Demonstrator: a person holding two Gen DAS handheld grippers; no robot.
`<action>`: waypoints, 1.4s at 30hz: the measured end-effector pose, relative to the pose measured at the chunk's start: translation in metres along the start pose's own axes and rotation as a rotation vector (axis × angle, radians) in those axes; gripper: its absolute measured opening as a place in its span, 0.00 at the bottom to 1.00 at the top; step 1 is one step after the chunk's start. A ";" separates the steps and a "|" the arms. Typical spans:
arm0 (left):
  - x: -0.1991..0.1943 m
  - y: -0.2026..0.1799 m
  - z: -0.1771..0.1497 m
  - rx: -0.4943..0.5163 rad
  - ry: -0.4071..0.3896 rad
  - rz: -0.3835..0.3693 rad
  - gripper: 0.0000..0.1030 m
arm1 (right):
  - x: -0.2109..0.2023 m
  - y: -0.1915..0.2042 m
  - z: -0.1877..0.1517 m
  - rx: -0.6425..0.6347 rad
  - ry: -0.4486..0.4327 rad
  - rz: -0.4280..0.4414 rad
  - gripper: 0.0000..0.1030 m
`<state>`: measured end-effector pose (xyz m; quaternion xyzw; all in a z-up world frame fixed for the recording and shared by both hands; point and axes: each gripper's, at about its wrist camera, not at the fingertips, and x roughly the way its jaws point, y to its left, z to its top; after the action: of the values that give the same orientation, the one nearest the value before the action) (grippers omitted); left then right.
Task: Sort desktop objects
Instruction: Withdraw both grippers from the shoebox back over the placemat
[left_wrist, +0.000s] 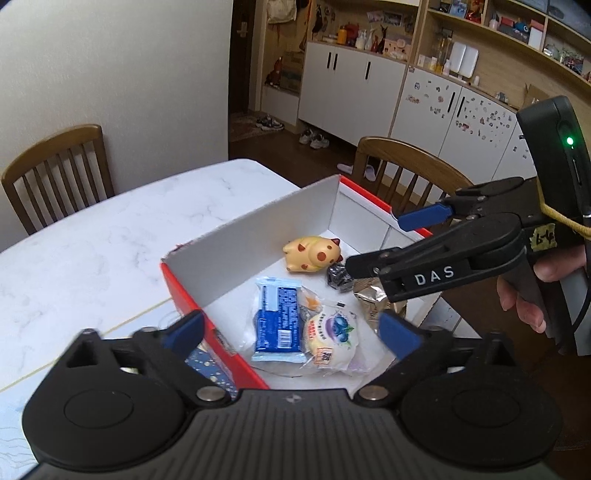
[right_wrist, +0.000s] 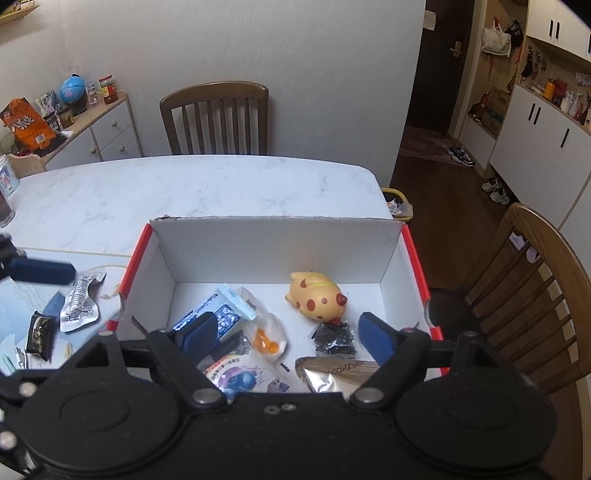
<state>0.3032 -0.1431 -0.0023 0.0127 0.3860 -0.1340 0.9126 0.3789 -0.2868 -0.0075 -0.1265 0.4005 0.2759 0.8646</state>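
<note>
White marble-patterned table (right_wrist: 221, 192) carries the whole work area, with wooden chairs (right_wrist: 216, 118) drawn up at its edges and white cabinets (left_wrist: 351, 85) along the far wall.

From my left wrist view, the left gripper (left_wrist: 291, 332) has its jaws spread wide, nothing between the blue pads (left_wrist: 397, 336). It hangs above the near end of the box (left_wrist: 258, 236), one pad over the box's red outer wall, the other over its interior. My right gripper (right_wrist: 290, 338) is likewise well apart at the jaws and empty, poised over the near end of the same box. In the left view it reaches in from the right side, a hand (left_wrist: 532, 295) on its handle.

The box, white inside and red outside, is my reference for everything else. Inside it, towards the near end, lie a blue wrapped snack (left_wrist: 277, 321) and, touching it, a round packet with a blueberry print (left_wrist: 330, 334). A clear sachet with orange pieces (right_wrist: 267, 338) rests just beside these. Nearer the middle of the box sits a yellow spotted toy pig (right_wrist: 317, 297), lying on its side. A small black crinkled packet (right_wrist: 334, 338) lies just beside the pig, and a gold foil pouch (right_wrist: 332, 373) sits at the box's near right corner.

Outside the box, to its left in the right wrist view, a silver foil sachet (right_wrist: 79, 301) and a small dark object (right_wrist: 38, 330) remain on the table, on a pale blue sheet (right_wrist: 22, 295).
</note>
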 end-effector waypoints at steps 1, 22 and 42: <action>-0.003 0.001 -0.001 0.008 -0.009 0.004 1.00 | -0.001 0.002 -0.001 0.005 -0.003 0.001 0.81; -0.056 0.047 -0.032 -0.009 -0.055 -0.030 1.00 | -0.031 0.063 -0.017 0.052 -0.057 -0.022 0.82; -0.092 0.128 -0.064 -0.039 -0.065 0.049 1.00 | -0.048 0.163 -0.039 0.011 -0.099 -0.016 0.82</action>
<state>0.2295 0.0103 0.0078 0.0000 0.3583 -0.1046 0.9277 0.2348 -0.1889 0.0046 -0.1112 0.3579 0.2727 0.8861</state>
